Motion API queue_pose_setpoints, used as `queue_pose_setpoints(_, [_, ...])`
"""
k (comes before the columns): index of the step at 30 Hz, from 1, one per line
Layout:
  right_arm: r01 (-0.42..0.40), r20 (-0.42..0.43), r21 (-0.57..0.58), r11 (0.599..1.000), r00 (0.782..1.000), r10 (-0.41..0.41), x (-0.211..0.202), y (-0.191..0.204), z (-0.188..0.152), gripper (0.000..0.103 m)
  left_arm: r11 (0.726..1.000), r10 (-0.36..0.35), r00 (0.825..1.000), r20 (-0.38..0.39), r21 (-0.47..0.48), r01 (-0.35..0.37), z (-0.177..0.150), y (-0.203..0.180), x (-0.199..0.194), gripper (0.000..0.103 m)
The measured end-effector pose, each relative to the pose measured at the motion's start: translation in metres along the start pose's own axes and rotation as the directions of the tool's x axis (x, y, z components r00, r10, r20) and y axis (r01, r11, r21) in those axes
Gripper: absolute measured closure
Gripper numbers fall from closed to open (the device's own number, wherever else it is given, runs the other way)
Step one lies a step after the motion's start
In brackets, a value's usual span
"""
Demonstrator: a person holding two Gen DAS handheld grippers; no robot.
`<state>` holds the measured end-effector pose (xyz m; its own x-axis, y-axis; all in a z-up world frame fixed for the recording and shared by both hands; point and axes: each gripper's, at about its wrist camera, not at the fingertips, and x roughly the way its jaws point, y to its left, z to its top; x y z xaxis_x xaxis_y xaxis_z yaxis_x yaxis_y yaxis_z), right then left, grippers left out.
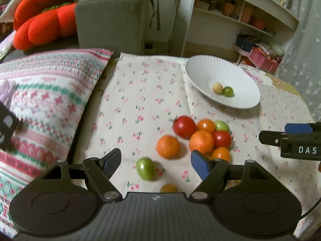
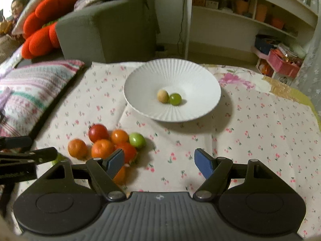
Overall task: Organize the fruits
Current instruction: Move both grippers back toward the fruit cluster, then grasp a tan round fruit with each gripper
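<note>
A white ribbed plate holds a beige fruit and a small green one. Left of and nearer than the plate, on the cherry-print cloth, a cluster of red tomatoes, orange mandarins and a green fruit lies. My right gripper is open over bare cloth, its left finger in front of the cluster. My left gripper is open, and a lone green fruit lies on the cloth between its jaws, untouched. A mandarin sits just beyond. The plate is at upper right.
A patterned pillow lies along the left of the cloth. Behind stand a grey sofa with red cushions, a white shelf and a pink basket. A person sits far left.
</note>
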<state>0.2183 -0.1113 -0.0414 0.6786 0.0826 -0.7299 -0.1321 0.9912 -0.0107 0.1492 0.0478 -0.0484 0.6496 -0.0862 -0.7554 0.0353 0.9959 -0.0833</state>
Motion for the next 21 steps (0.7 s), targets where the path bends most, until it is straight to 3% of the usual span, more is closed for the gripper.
queue_pose_setpoints(17, [-0.022, -0.060, -0.045, 0.999, 0.998, 0.020, 0.012, 0.014, -0.022, 0.037, 0.999, -0.035, 0.998, -0.055, 0.037, 0.037, -0.030, -0.004, 0.008, 0.035])
queue_pose_setpoints(21, [-0.089, -0.101, -0.038, 0.995, 0.991, 0.085, 0.019, 0.010, -0.031, 0.036, 0.996, -0.042, 0.998, -0.055, 0.075, 0.046, -0.037, -0.008, 0.009, 0.036])
